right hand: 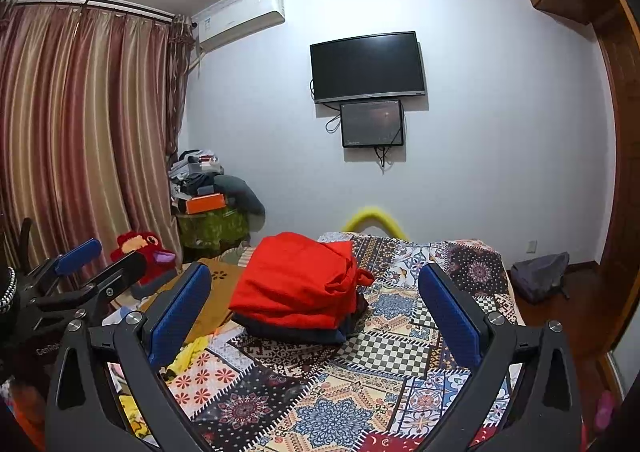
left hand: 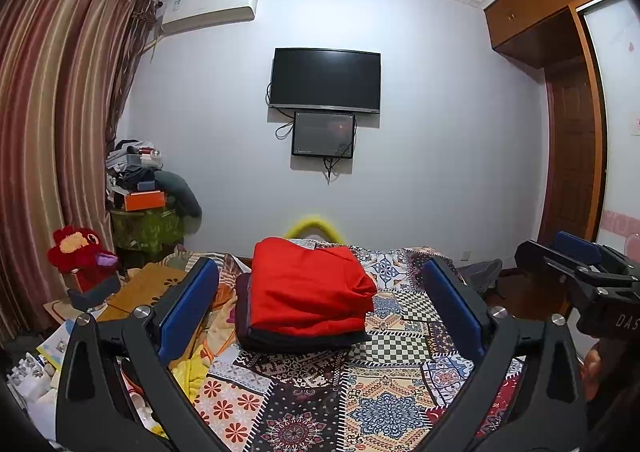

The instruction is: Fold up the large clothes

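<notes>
A folded red garment (left hand: 308,286) (right hand: 298,280) lies on top of a folded dark garment (left hand: 288,340) (right hand: 296,332), stacked on the patchwork bedspread (left hand: 384,392) (right hand: 348,400). My left gripper (left hand: 320,292) is held above the bed short of the stack, open, with nothing between its blue pads (left hand: 186,308). My right gripper (right hand: 316,296) is open too, level with the stack and empty. Each gripper shows in the other's view: the right gripper (left hand: 580,264) at the right edge, the left gripper (right hand: 92,268) at the left edge.
A red plush toy (left hand: 80,252) (right hand: 144,250) and a cluttered stand (left hand: 148,192) sit left by the striped curtain (left hand: 52,132). Loose yellow and orange cloth (left hand: 200,364) lies left of the bed. A grey bag (right hand: 540,276) is on the floor at the right. A television (left hand: 325,78) hangs on the wall.
</notes>
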A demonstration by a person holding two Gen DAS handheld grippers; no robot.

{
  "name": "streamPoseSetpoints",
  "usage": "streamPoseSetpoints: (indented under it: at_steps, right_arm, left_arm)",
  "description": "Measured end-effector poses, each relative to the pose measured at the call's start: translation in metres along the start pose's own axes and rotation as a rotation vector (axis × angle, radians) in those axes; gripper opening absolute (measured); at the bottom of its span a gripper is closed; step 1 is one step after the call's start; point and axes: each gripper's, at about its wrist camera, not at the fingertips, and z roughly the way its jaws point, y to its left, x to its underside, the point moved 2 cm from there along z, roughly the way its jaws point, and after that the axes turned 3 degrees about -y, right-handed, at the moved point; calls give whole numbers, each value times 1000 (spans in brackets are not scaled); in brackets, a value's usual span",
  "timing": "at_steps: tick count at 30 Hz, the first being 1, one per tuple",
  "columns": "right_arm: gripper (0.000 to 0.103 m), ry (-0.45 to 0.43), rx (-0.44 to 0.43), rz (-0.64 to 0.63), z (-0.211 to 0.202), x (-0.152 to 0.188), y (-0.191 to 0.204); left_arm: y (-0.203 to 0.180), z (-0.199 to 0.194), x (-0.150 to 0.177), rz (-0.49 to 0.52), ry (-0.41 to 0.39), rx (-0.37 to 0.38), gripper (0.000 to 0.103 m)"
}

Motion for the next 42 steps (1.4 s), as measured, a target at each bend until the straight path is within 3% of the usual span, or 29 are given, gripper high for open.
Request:
streamPoseSetpoints:
  at_steps: [42]
  right_arm:
    - [103, 16, 11, 0, 2, 2, -4]
  left_arm:
    - [0, 6, 3, -31, 53, 49, 103]
